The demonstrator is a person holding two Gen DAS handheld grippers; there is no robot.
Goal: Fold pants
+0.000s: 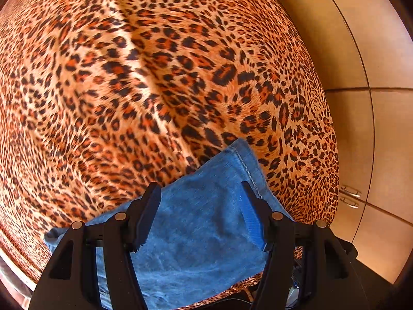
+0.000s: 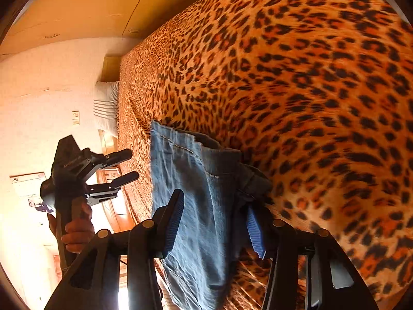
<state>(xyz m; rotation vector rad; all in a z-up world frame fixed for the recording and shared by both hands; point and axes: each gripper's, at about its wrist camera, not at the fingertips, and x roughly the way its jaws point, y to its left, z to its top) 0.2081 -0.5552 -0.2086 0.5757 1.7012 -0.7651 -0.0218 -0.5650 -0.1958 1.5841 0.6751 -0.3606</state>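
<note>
Pants point(image 1: 196, 232): blue denim, faded, finely creased, lying on the leopard-print bedspread point(image 1: 155, 77) at the near edge of the bed. In my left wrist view one hemmed end with a stitched seam is pointing up and right toward the bed's right edge, which runs beside the wooden cabinets point(image 1: 361, 51). In my right wrist view the cloth point(image 2: 196, 193) is showing a stitched hem at its far end, a grey inner lining bunched on its right side, and the near part is hanging off the bed edge.

My left gripper point(image 1: 200, 211) is standing wide, with denim showing between the fingers; I cannot tell if the pads are touching it. From the right wrist view the same gripper point(image 2: 126, 165) is hovering apart from the pants, off the bed's side, my hand point(image 2: 77, 227) wrapping its handle.

My right gripper point(image 2: 215, 224) is standing wide as well, straddling the denim; the blue pads point(image 2: 175, 222) are sitting on either side of the cloth, not pressing it.

A striped pillow point(image 2: 107, 103) is lying at the far end of the bed, against the wall point(image 2: 38, 90).
</note>
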